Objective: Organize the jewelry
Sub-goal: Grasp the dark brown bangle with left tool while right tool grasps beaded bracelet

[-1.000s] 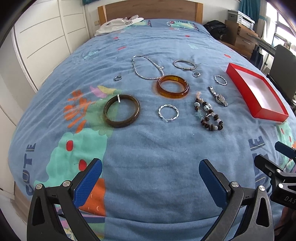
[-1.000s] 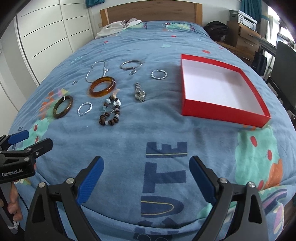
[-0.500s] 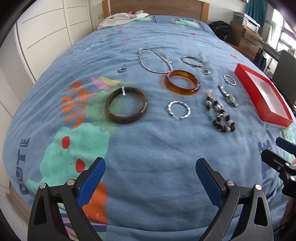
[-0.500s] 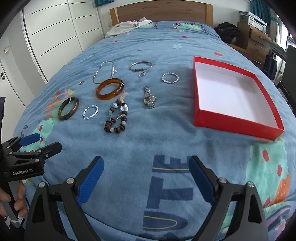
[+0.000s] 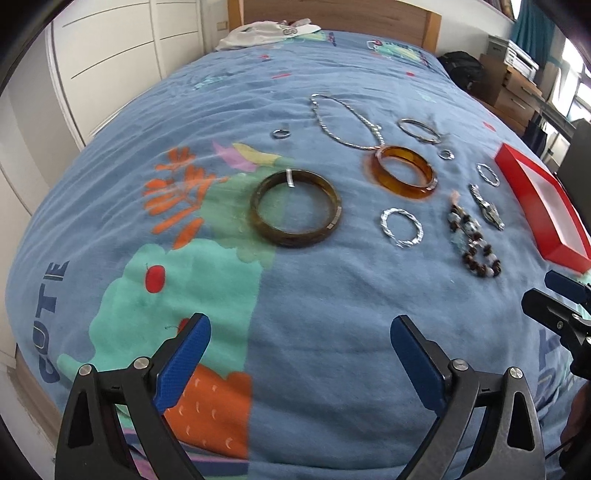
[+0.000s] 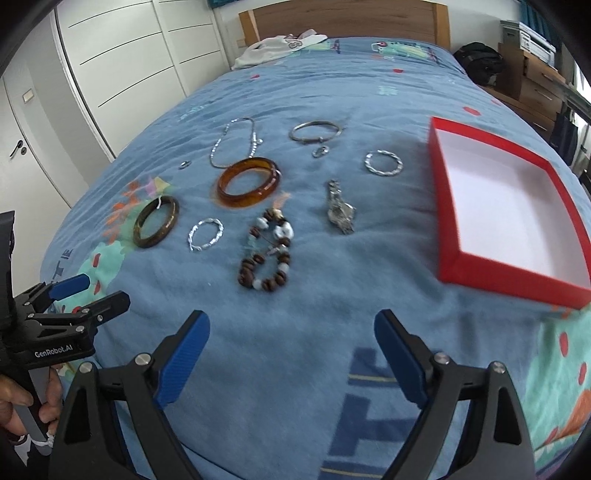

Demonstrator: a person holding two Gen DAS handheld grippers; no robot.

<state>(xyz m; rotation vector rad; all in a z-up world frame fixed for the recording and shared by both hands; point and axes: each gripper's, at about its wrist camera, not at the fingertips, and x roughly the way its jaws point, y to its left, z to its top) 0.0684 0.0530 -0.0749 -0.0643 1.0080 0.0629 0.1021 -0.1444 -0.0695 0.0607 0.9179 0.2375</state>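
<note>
both the left gripper [image 5: 299, 347] and right gripper [image 6: 291, 343] hover spread wide and empty above the bedspread [image 6: 295, 332]. the jewelry lies loose beside the empty red box [image 6: 509, 280]. probably best to start with the beaded bracelet [image 6: 266, 254], pinching one side squarely.

- The bed [image 6: 332, 350] wears a matt, soft printed cloth.
- The amber bangle [image 6: 247, 181] looks glossy and translucent, like resin.
- The dark bangle [image 5: 294, 212] is polished and mottled.
- The twisted ring [image 6: 383, 162] and chain [image 5: 343, 122] are shiny metal.
- The red box [image 6: 517, 282] is matt card, white-lined.
- The headboard [image 6: 343, 18] at the top is smooth wood.
</note>
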